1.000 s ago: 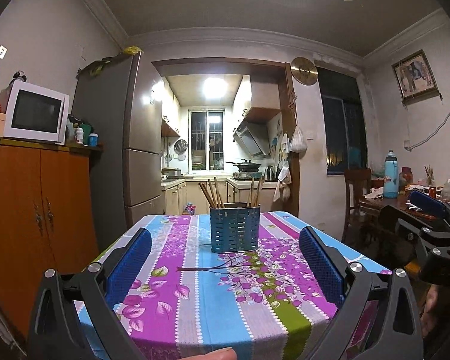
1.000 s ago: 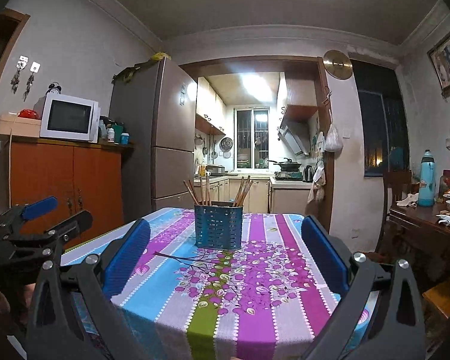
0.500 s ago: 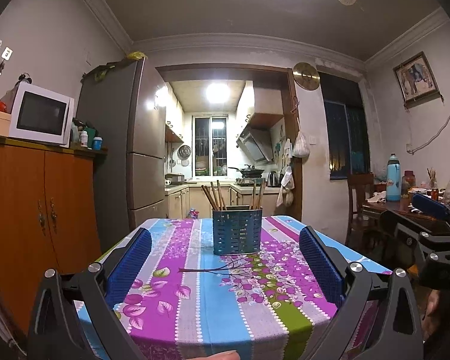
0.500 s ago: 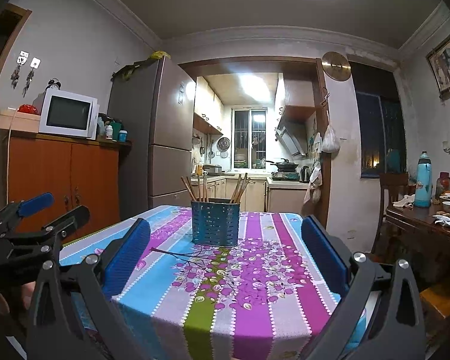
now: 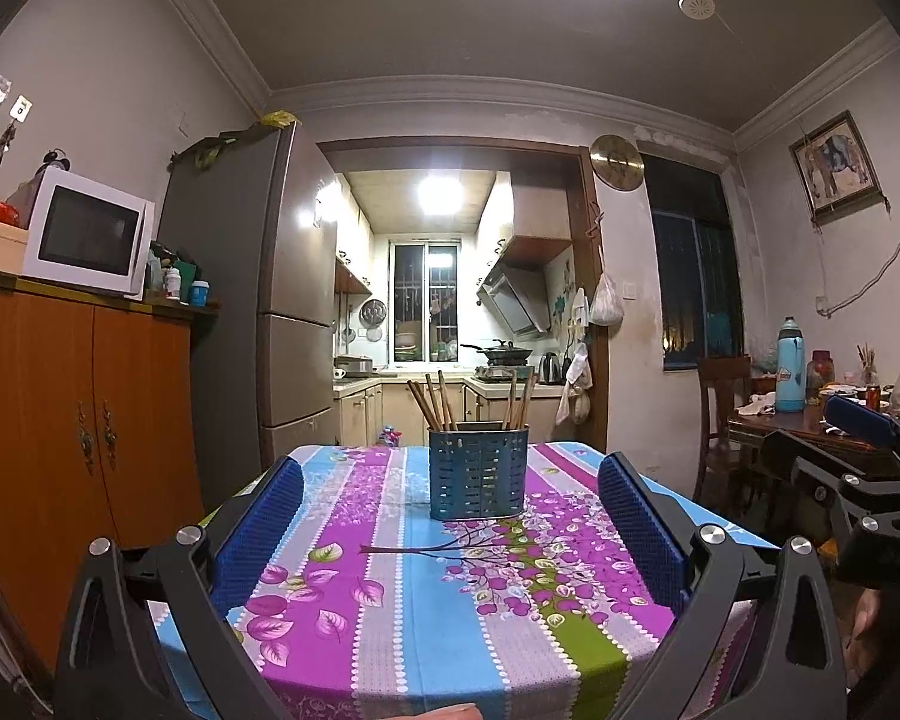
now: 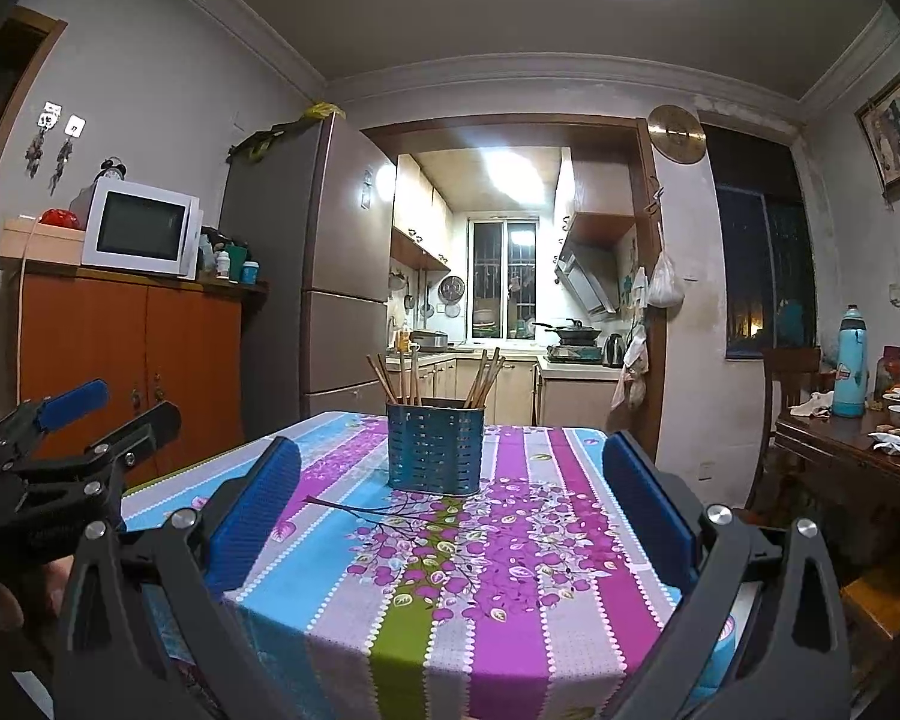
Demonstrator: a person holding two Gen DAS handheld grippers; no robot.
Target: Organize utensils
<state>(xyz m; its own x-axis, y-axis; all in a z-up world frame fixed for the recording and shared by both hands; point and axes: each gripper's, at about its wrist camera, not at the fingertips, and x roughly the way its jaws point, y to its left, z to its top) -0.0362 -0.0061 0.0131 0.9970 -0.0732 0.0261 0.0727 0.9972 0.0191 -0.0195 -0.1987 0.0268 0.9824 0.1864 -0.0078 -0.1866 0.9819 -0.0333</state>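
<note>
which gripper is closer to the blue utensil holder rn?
Too close to call. The left gripper and right gripper both hover open over the near table edge, well short of the utensil holder, which sits centred ahead of each.

Surface (image 5: 390, 618) draped in a striped tablecloth (image 5: 426, 648): bands of blue, purple, grey-white and green, printed with purple blossoms, leaves and a thin dark branch. Cloth hanging over the near edge and both sides. Toward the far end, standing upright directly on the cloth, a blue perforated utensil holder (image 5: 477, 473), seen in the right wrist view at (image 6: 435, 456). Holding wooden chopsticks (image 5: 432, 399) in two bunches, one leaning left, the other (image 5: 519, 401) leaning right. Base of the holder resting just beyond the tip of the printed branch. Off to the right, well apart, a dark wooden table (image 6: 858, 450) carrying a blue bottle (image 6: 851, 363), bowls and crumpled wrappers.
</note>
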